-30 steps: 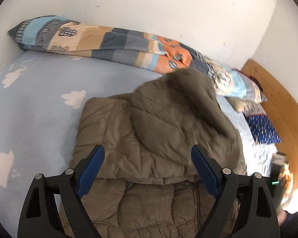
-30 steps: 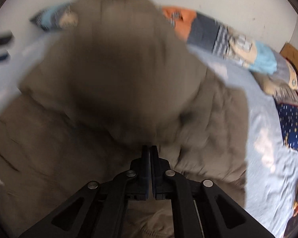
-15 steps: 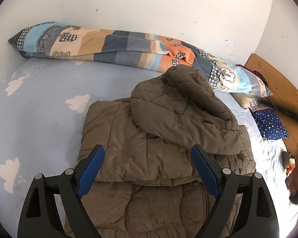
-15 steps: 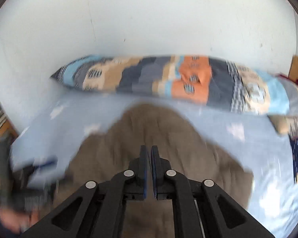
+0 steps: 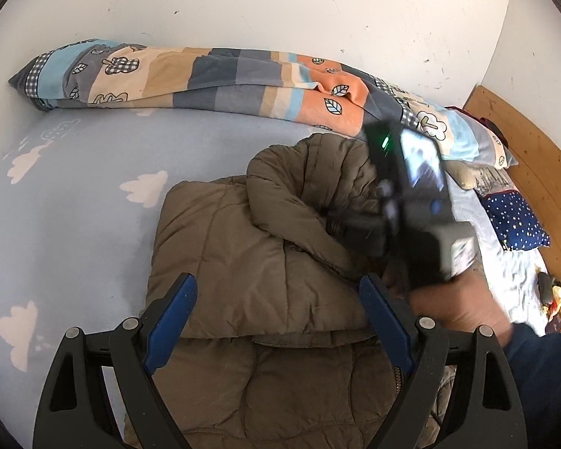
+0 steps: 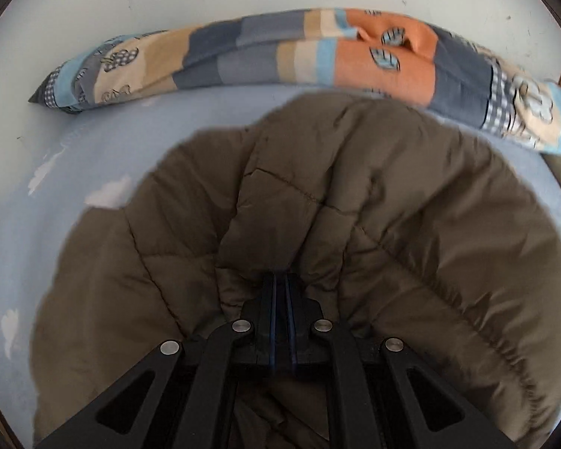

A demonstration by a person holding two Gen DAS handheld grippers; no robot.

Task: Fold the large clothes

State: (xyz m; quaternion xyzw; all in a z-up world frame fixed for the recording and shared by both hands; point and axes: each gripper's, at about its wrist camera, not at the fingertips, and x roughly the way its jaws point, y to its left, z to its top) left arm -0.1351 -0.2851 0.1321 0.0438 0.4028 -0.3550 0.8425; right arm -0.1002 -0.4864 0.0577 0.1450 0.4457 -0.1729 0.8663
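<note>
A big brown puffy jacket [image 5: 265, 262] lies on the bed [image 5: 74, 205], which has a light blue sheet with white clouds on it. The jacket is folded over on itself, and its hood part sits on top in a lump near the far side. The left gripper [image 5: 276, 310] hangs just above the near part of the jacket. Its two blue fingers [image 5: 170, 318] are spread wide apart and hold nothing. The right gripper [image 6: 280, 288] is down on the jacket, and the brown cloth fills most of its view. Its fingers are pressed close together, with puffy cloth bunched up right at the tips, so it seems to be pinching the jacket. From the left gripper's camera, the right gripper looks like a blurry black shape in the person's hand [image 5: 456, 299], over the right side of the jacket. A long striped blanket [image 5: 205, 75] lies rolled along the white wall [image 5: 280, 7] behind the jacket.
</note>
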